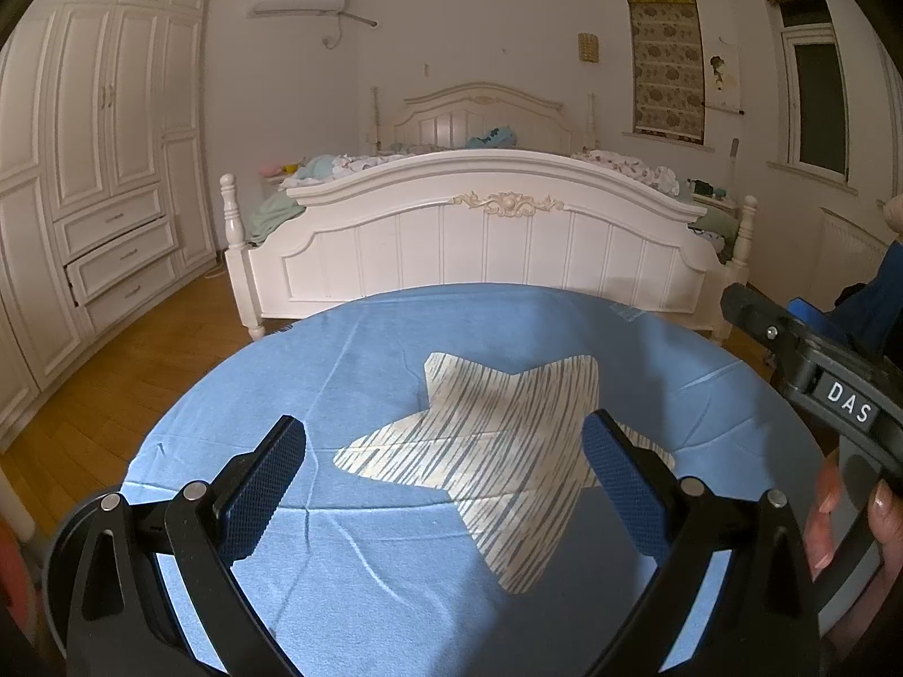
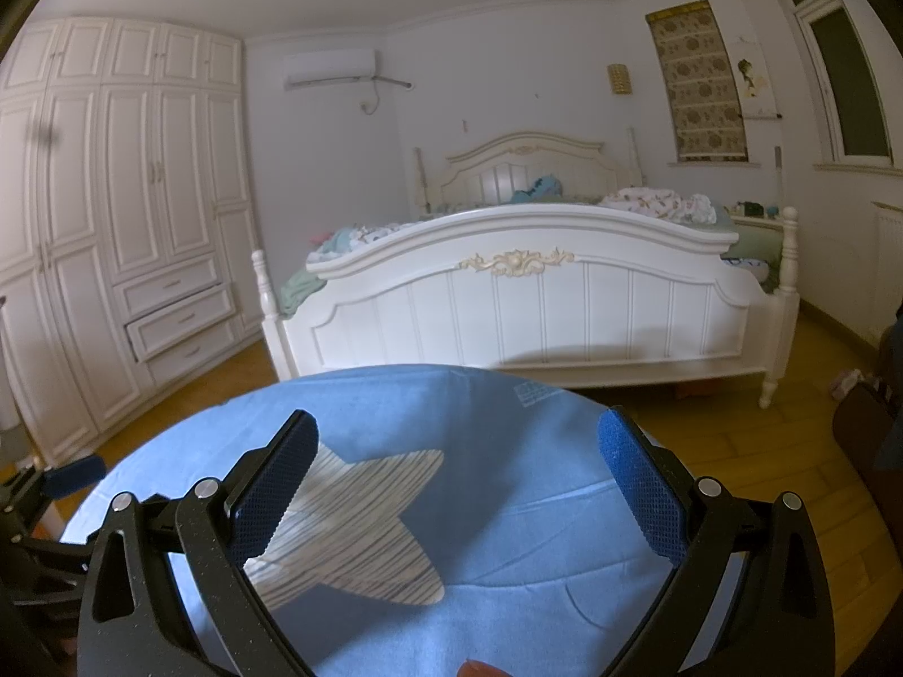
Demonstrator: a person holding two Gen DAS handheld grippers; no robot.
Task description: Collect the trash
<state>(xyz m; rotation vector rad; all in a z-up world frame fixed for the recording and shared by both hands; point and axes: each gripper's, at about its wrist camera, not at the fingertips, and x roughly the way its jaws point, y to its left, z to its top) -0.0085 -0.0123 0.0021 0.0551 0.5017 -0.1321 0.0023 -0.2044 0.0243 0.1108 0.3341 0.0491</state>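
A round table under a blue cloth (image 1: 361,541) with a striped star patch (image 1: 496,451) fills the foreground of both views; the cloth (image 2: 536,513) and star (image 2: 361,536) show in the right wrist view too. No trash shows on it. My left gripper (image 1: 446,451) is open and empty above the star. My right gripper (image 2: 457,451) is open and empty above the cloth, to the star's right. The right gripper's body (image 1: 829,389) shows at the right edge of the left wrist view; the left gripper's tip (image 2: 73,477) shows at the left edge of the right wrist view.
A white bed (image 1: 485,237) with rumpled bedding stands just beyond the table. A white wardrobe (image 1: 96,169) with one drawer ajar lines the left wall. Wooden floor (image 1: 130,372) lies between. A dark object (image 2: 869,423) stands on the floor at right.
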